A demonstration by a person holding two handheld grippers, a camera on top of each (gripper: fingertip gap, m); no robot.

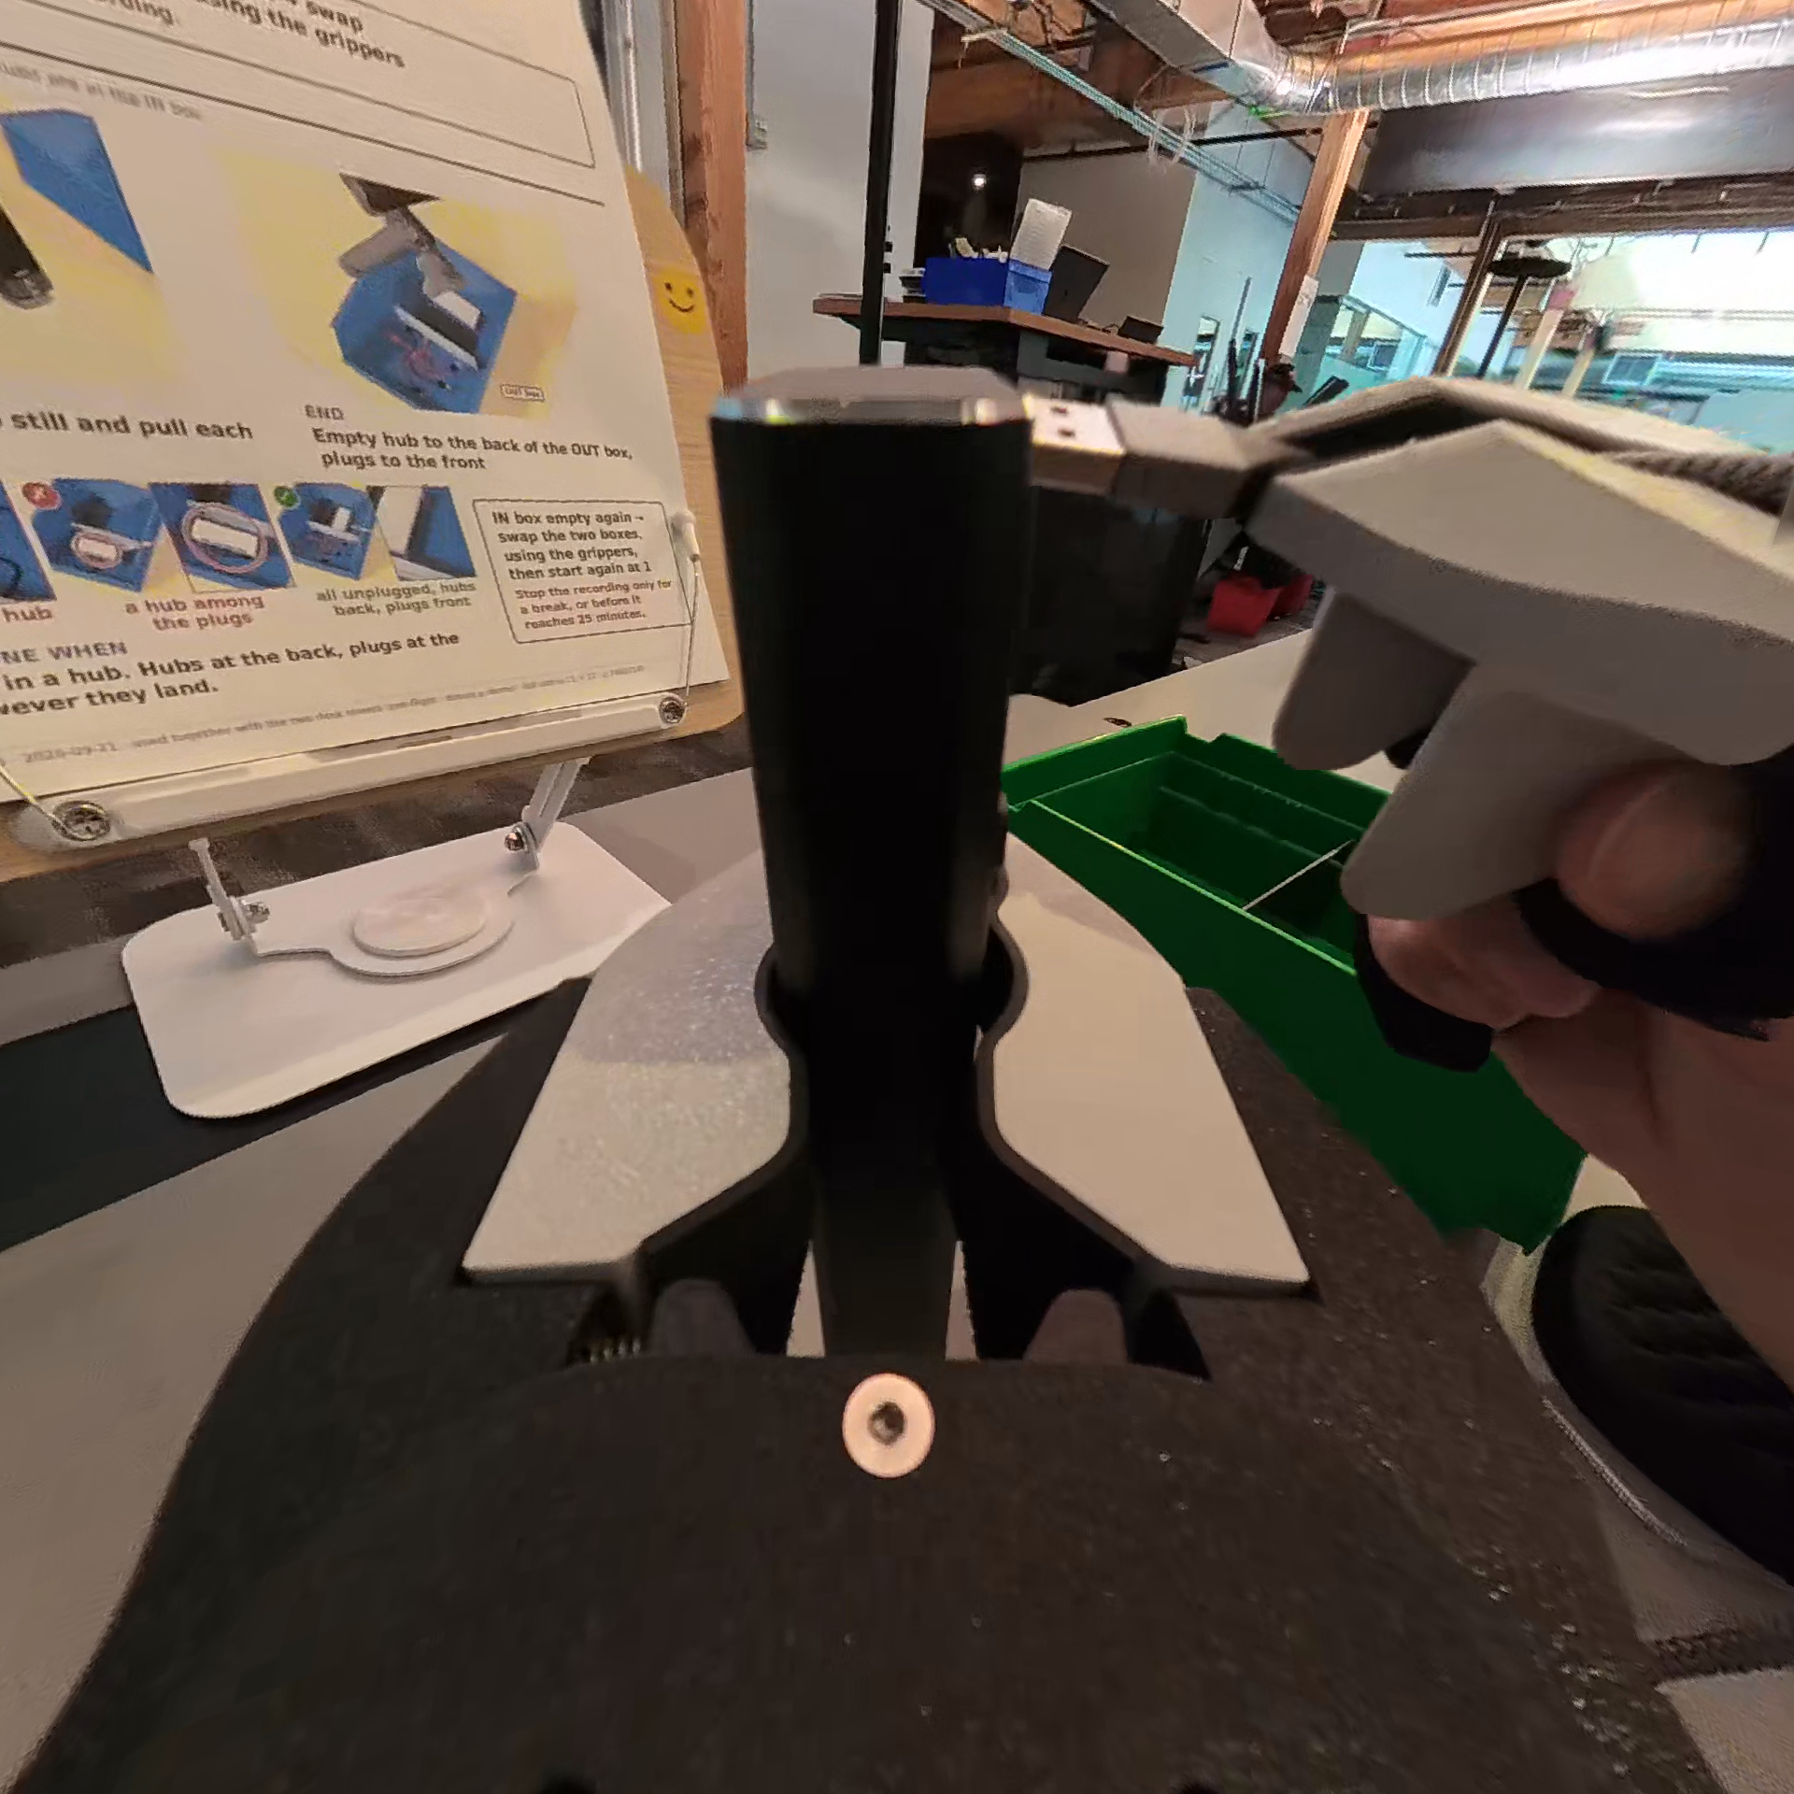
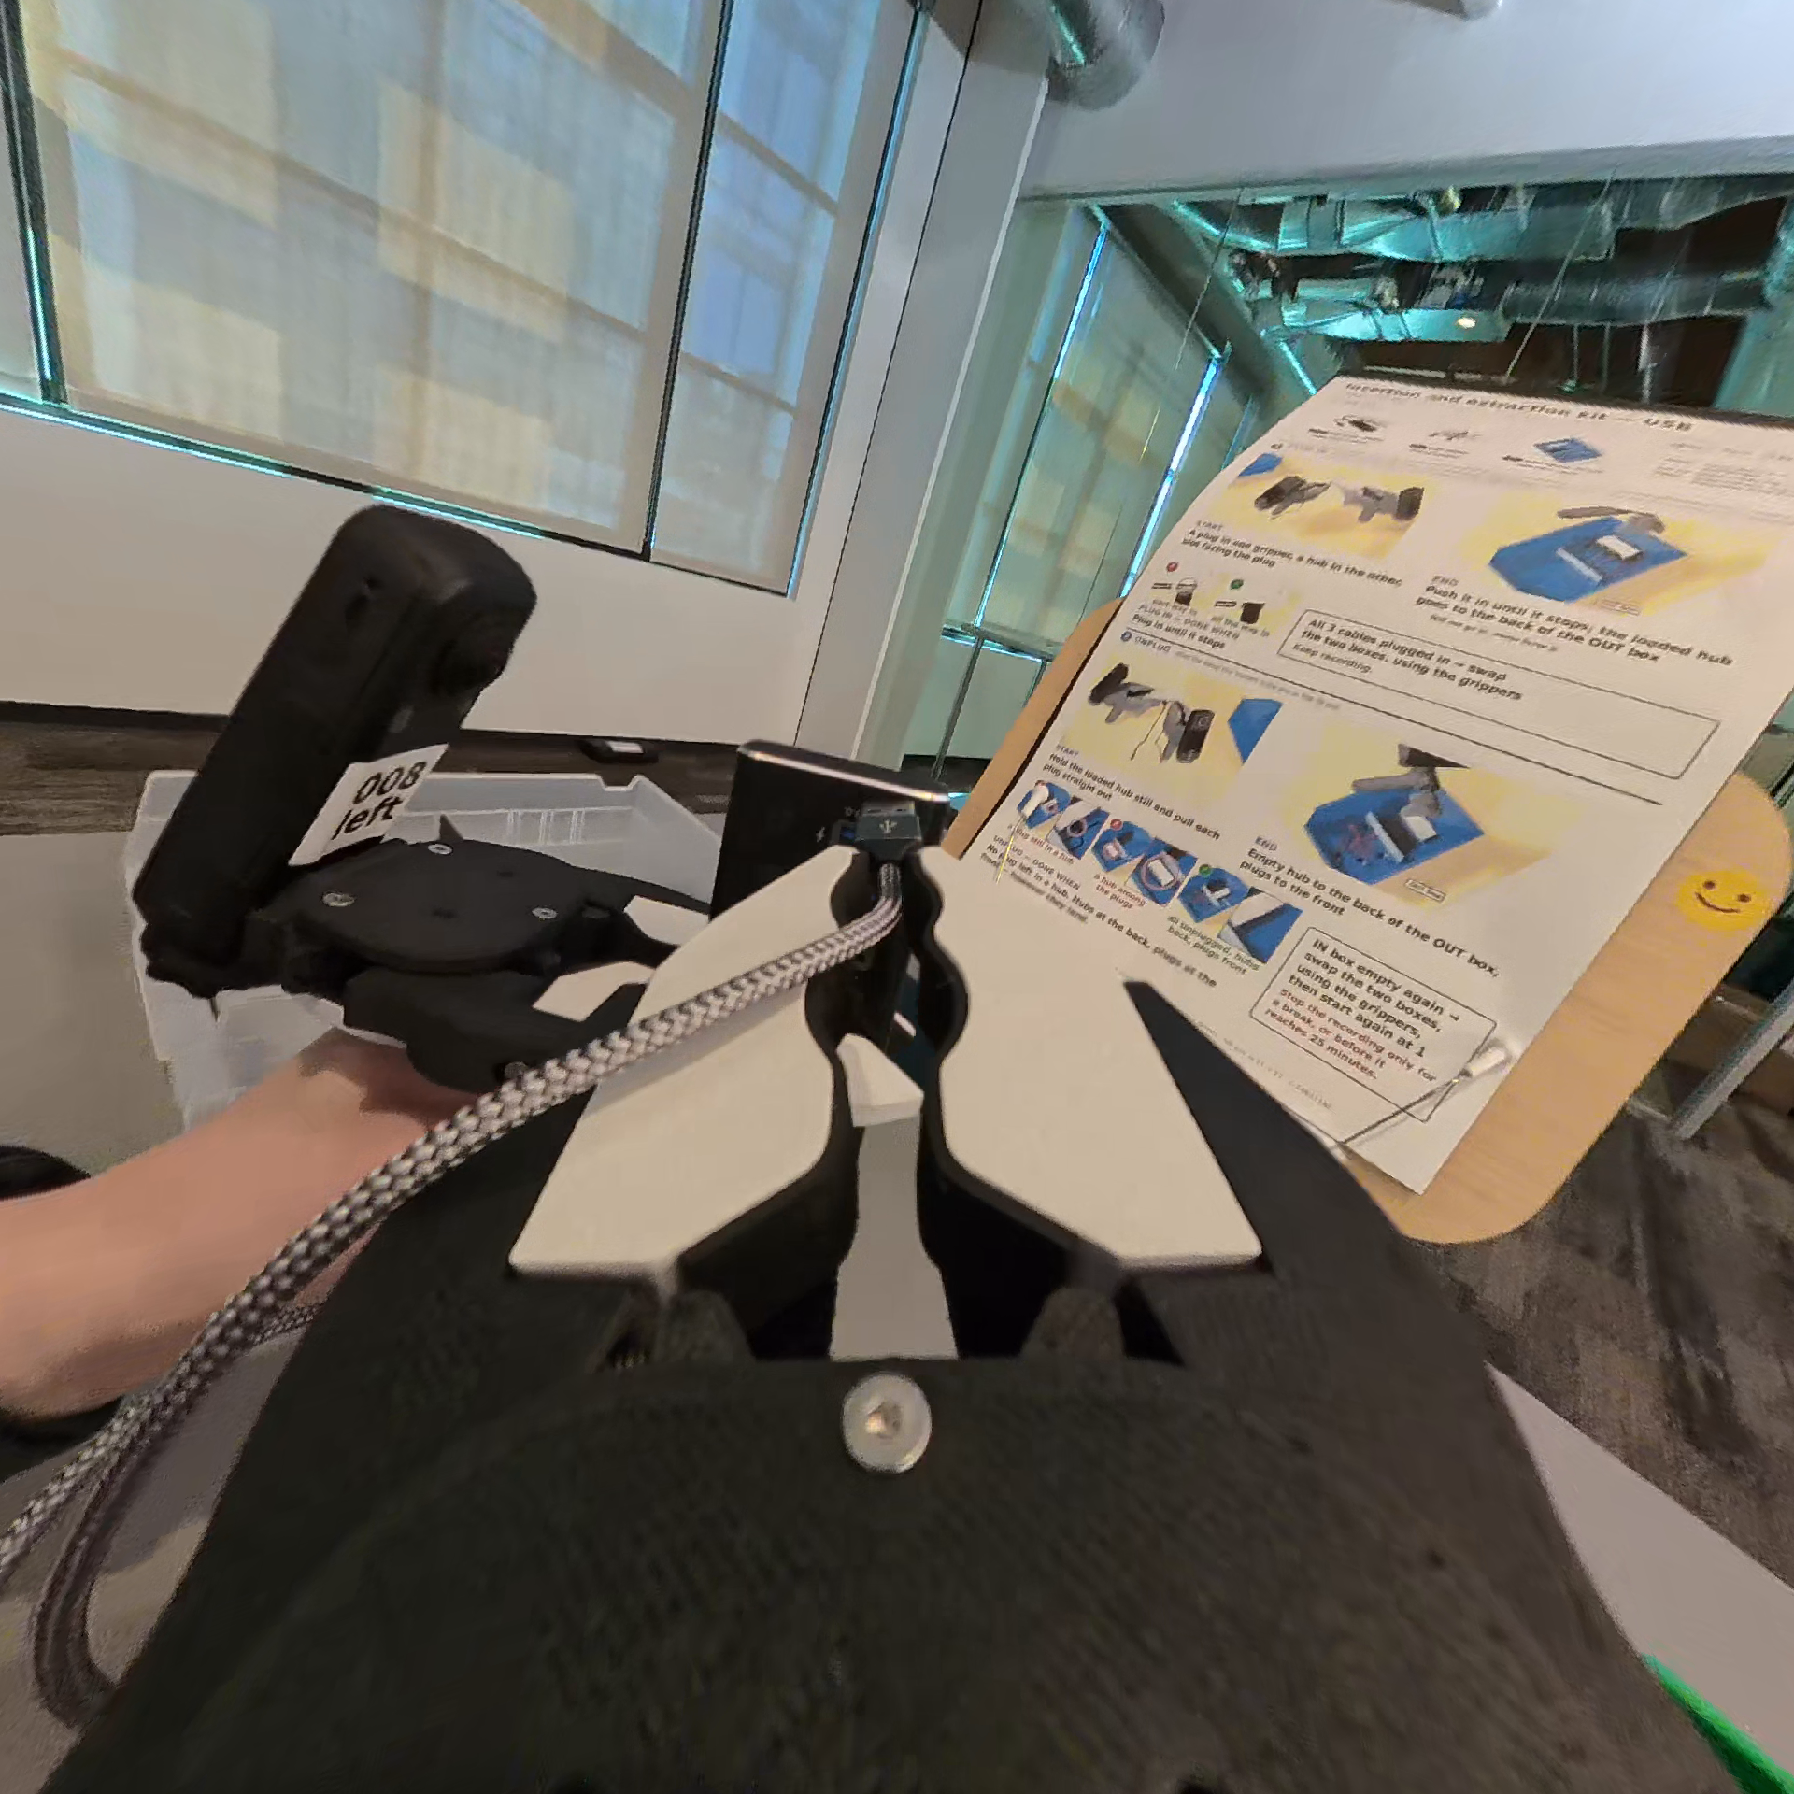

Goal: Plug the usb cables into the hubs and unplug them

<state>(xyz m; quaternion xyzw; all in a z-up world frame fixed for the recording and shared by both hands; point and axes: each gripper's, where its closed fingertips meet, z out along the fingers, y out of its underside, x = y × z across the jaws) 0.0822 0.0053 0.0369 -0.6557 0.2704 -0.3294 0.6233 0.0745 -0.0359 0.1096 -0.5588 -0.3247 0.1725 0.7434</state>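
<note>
My left gripper (image 1: 879, 980) is shut on a tall black hub (image 1: 874, 660), held upright above the table. The right gripper (image 1: 1252, 476) comes in from the right, shut on a grey USB plug (image 1: 1078, 442) whose metal tip touches the hub's upper right edge. In the right wrist view my right gripper (image 2: 888, 908) is shut on the USB plug (image 2: 885, 827), its braided cable (image 2: 544, 1058) trailing left. The plug tip meets the hub (image 2: 777, 825). How deep it sits I cannot tell. The left gripper's body (image 2: 427, 913) shows at the left.
A green divided bin (image 1: 1252, 864) sits on the table at the right. An instruction sheet on a wooden stand (image 1: 320, 437) with a white base (image 1: 369, 961) stands at the left, also in the right wrist view (image 2: 1408, 777). A clear plastic bin (image 2: 544, 815) lies behind the left gripper. Across from one pair of fingers to the other is roughly 8 cm.
</note>
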